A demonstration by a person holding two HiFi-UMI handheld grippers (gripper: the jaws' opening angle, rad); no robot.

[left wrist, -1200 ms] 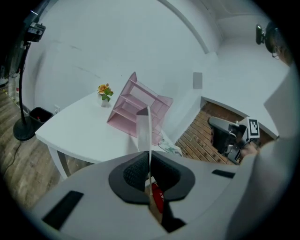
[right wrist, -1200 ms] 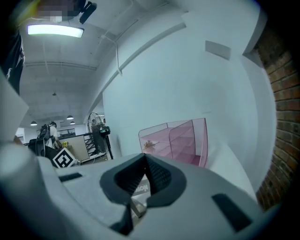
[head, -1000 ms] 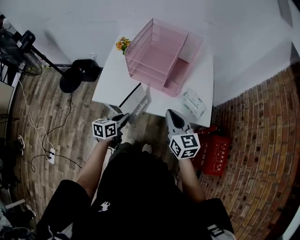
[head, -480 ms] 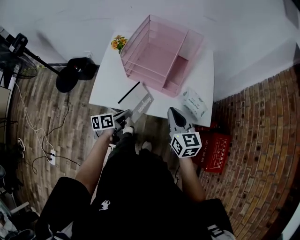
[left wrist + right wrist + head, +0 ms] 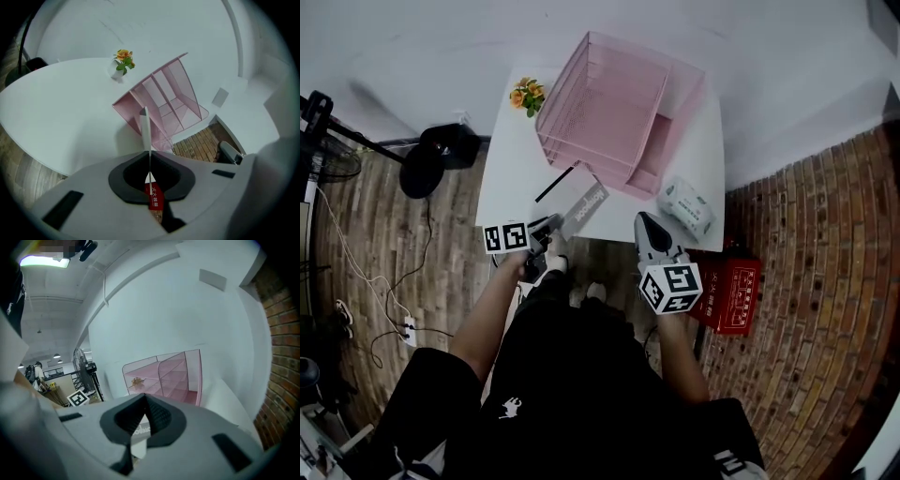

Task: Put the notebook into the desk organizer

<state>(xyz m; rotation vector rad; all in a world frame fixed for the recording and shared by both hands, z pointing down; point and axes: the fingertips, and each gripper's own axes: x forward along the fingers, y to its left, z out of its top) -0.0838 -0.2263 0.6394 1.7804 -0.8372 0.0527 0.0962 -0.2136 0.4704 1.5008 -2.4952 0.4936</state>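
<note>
Left gripper (image 5: 551, 226) is clamping hard on the notebook (image 5: 583, 199), folks. The jaws are pinching its near edge, and in the left gripper view the book is showing edge-on, a thin pale blade running straight out from the pads. The notebook is hanging out past the front edge of the white table (image 5: 511, 183) with its grey cover tilting up toward the head camera. Its far end is pointing at the front of the organizer and sitting close to it. It is not sitting in any compartment, and whether it is touching the mesh I cannot call.

Sweeping from the far left now: a black fan base (image 5: 427, 161) is sitting on the floor off the table's left side. A little pot of orange flowers (image 5: 525, 95) is standing at the table's back left corner, just beside the pink mesh desk organizer (image 5: 600, 103). The organizer is taking up the back of the table, showing stacked trays and a separate compartment on its right.

Moving on, the right gripper (image 5: 643, 226) is hovering at the table's front edge, jaws meeting at the tips and gripping nothing. Just beyond it, a white and green packet (image 5: 686, 206) is lying at the front right corner. At the far right, a red box (image 5: 728, 292) is standing on the floor beside the table.
</note>
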